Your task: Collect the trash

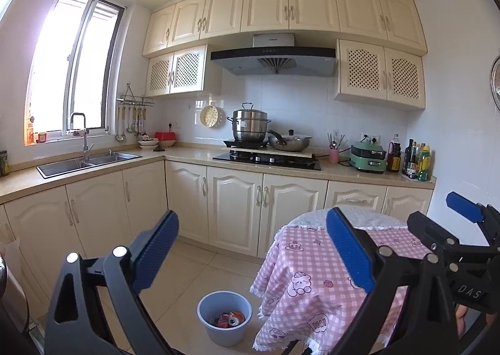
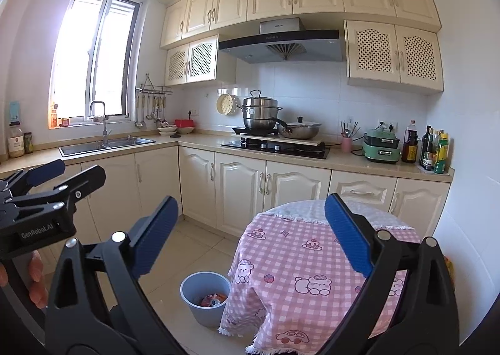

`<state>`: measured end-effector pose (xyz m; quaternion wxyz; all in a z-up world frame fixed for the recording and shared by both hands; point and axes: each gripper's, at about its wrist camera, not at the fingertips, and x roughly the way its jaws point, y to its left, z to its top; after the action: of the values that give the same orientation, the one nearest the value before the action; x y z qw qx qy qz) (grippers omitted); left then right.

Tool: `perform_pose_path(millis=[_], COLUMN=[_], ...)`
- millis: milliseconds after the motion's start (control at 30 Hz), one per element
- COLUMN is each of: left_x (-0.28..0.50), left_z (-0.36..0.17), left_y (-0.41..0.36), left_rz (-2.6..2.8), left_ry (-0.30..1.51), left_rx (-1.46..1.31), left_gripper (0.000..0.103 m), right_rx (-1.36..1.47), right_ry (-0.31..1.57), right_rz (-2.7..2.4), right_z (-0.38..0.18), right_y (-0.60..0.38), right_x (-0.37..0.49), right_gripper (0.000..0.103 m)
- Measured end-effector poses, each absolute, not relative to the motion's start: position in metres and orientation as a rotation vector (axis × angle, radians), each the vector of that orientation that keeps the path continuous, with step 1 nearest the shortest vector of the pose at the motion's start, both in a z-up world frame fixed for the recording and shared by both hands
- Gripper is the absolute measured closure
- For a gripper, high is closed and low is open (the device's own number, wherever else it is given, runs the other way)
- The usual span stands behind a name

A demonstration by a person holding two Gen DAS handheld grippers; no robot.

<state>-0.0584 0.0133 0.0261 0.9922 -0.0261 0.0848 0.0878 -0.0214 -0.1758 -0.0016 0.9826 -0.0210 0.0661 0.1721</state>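
Crushed red cans [image 1: 228, 320] inside blue-grey bin [image 1: 207, 302] on floor tiles, just left of round table [image 1: 315, 264] draped in pink checked cloth. Left gripper [image 1: 251, 250] gaping, empty, stamped "GenRobot.AI". Right gripper [image 2: 251, 236] likewise spread wide, empty, marked "DAS".
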Motion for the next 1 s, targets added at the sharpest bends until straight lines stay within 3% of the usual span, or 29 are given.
perform_pose_path(millis=[1000], left_x=[-0.0607], left_z=[0.0213], left_y=[0.0171], left_rz=[0.168], left_ry=[0.162], left_rx=[-0.03], left_gripper=[0.01], right_rx=[-0.035], right_ry=[0.141], right_rz=[0.341], right_z=[-0.0059], right_y=[-0.1752], right_x=[-0.0244], right_gripper=[0.009])
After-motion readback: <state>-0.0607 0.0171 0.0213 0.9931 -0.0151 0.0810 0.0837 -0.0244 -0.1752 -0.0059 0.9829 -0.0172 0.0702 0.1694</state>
